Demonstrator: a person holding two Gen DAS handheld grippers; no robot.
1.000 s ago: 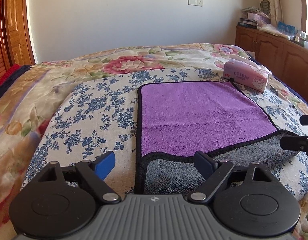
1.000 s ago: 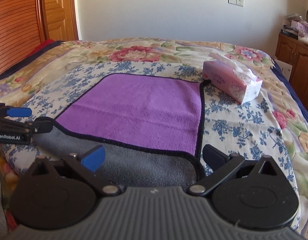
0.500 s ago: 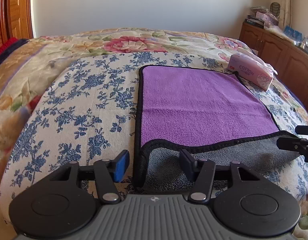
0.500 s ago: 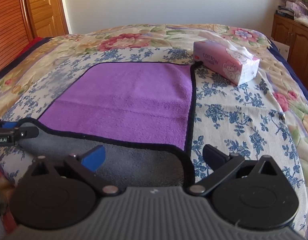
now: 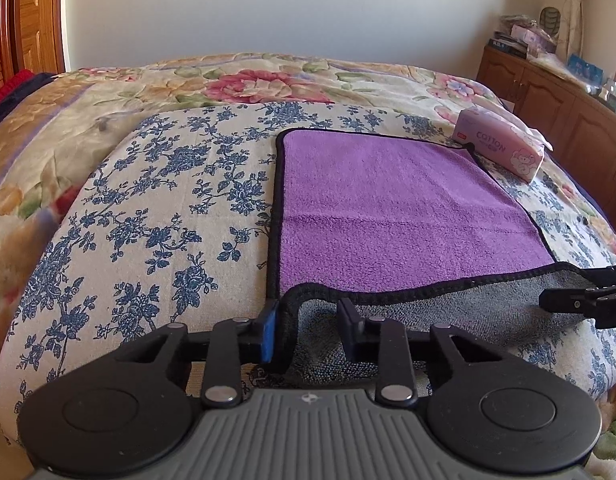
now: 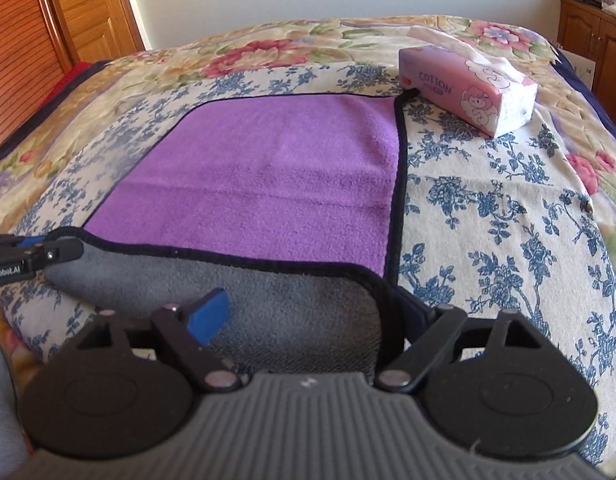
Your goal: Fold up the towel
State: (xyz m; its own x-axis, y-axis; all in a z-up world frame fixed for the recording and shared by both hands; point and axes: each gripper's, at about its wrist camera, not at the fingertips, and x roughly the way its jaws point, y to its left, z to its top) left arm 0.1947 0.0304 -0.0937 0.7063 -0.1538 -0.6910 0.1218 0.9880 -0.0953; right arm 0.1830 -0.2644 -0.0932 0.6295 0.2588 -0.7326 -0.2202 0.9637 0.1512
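Note:
A purple towel (image 5: 391, 208) with black trim lies on the bed, its near edge turned over to show the grey underside (image 5: 447, 312). It also shows in the right wrist view (image 6: 268, 176), grey flap (image 6: 292, 312) nearest. My left gripper (image 5: 308, 324) is partly closed, its jaws on either side of the towel's near left corner. My right gripper (image 6: 311, 312) is open over the near right corner, one finger hidden behind the flap. Each gripper shows at the other view's edge, the right gripper (image 5: 583, 300) and the left gripper (image 6: 32, 256).
A pink tissue box (image 5: 503, 150) sits by the towel's far right corner, also in the right wrist view (image 6: 467, 88). The bed has a blue floral cover (image 5: 156, 220). A wooden cabinet (image 5: 563, 112) stands right; a wooden door (image 6: 92, 8) stands left.
Both grippers moved forward and down onto the towel's near corners. The left jaws narrowed around the left corner; the right stayed open.

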